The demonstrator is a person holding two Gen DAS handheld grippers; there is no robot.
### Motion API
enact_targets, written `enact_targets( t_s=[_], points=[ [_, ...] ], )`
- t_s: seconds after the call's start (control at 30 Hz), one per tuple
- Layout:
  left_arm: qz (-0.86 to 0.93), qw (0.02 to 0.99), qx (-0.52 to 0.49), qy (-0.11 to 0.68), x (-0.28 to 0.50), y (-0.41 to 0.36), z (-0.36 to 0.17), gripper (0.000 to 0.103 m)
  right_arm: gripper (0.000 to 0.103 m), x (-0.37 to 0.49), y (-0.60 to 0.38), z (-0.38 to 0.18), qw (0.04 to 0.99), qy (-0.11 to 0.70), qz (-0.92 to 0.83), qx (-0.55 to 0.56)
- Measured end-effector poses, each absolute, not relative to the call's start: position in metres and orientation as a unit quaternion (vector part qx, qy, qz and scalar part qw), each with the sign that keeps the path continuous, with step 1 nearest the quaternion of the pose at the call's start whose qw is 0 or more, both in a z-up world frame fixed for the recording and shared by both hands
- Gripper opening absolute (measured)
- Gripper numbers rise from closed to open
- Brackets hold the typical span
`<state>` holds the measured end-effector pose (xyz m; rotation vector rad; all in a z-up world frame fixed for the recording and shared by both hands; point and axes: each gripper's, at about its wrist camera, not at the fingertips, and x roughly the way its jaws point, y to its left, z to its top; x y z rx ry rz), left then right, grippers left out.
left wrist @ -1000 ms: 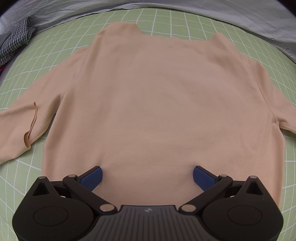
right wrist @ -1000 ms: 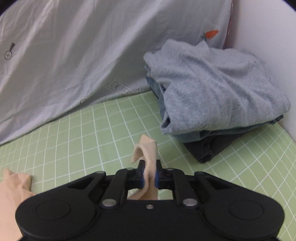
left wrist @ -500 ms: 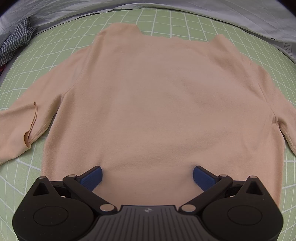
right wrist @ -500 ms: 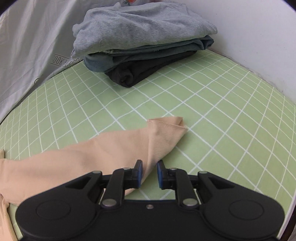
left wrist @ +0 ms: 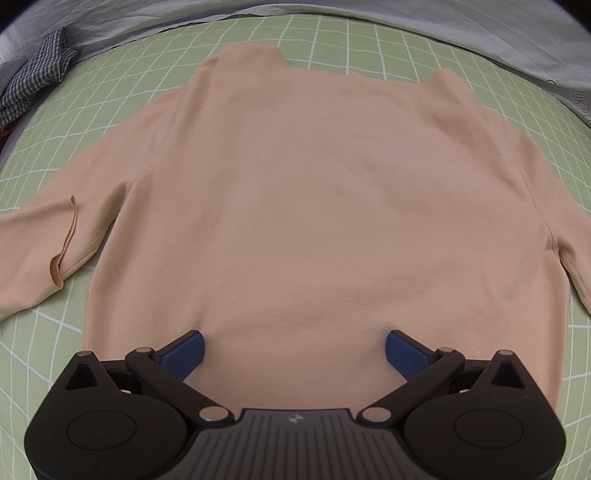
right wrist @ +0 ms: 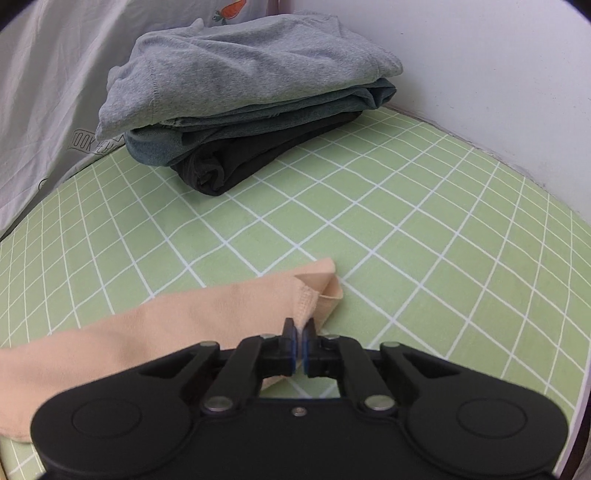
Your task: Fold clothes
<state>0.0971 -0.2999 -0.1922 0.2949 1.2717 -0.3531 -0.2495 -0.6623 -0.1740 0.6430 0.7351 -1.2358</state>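
A light green mat with a white grid (right wrist: 424, 236) covers the work surface in both views; a pale grey sheet with faint printed lettering (right wrist: 44, 92) rises in creases behind it, its lower edge meeting the mat's far side; a small orange carrot print (right wrist: 232, 8) shows near the sheet's top; a plain white wall (right wrist: 498, 66) borders the mat on the right in the right wrist view; a crumpled piece of dark blue-and-white checked cloth (left wrist: 33, 77) lies at the mat's far left edge in the left wrist view, partly on the grey sheet.
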Motion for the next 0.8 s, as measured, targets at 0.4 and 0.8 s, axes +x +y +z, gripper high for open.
enact_targets(
  t_s=[0.4,0.8],
  points=[
    [-0.166,0.779,0.137,0.589,0.097,-0.297,-0.193,0.103,0.044,-0.231,-0.643,-0.144,0.710,0.339,-0.589,0.183],
    [-0.170,0.780,0.139,0.586,0.096,-0.294,-0.193,0.103,0.017,-0.073,-0.615,-0.161,0.867,0.364,-0.297,0.164]
  ],
)
